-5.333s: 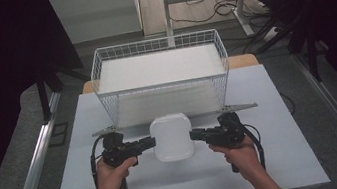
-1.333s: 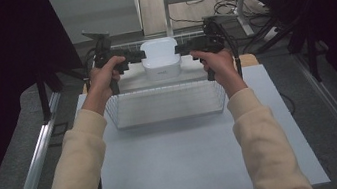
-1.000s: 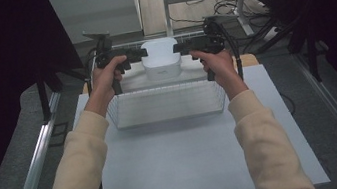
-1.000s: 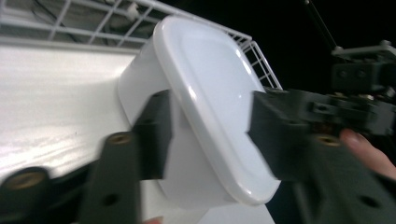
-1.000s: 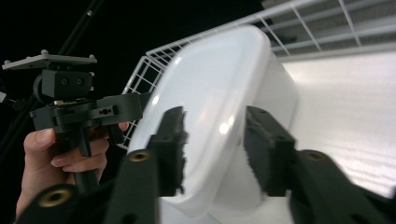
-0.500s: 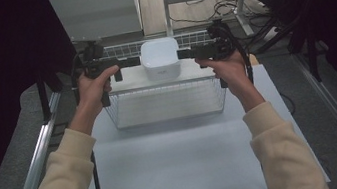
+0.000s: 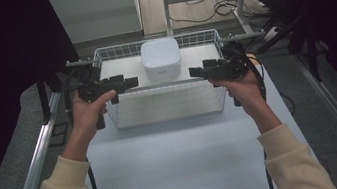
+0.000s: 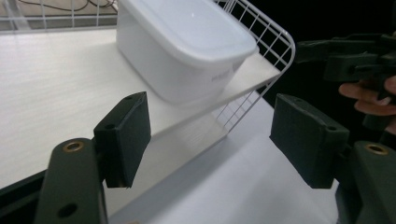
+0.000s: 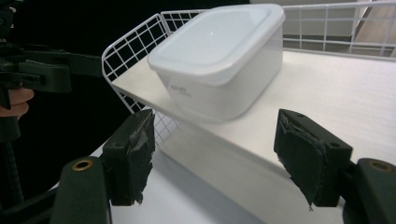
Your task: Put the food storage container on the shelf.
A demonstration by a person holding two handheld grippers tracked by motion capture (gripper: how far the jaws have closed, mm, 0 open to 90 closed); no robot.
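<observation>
A white lidded container (image 7: 161, 59) (image 8: 182, 46) (image 9: 219, 56) stands on the white board (image 7: 122, 67) inside the wire basket (image 7: 193, 35), near the board's front edge. My left gripper (image 7: 132, 82) (image 8: 210, 135) hovers to its left and nearer me, open, nothing between its pads. My right gripper (image 7: 194, 72) (image 9: 215, 149) mirrors it on the other side, open and empty too. Both pairs of jaws have just been opening. Each gripper view catches the other gripper farther off: the right gripper (image 8: 345, 60) and the left gripper (image 9: 42, 65).
The basket sits at the far end of a white tabletop (image 7: 181, 158), whose near half is bare. Metal rails (image 7: 39, 159) run along both sides. Dark curtains and a stand with cables lie behind the basket.
Both grippers let go of the container and drew apart and back toward me. The container stays on the board in the basket.
</observation>
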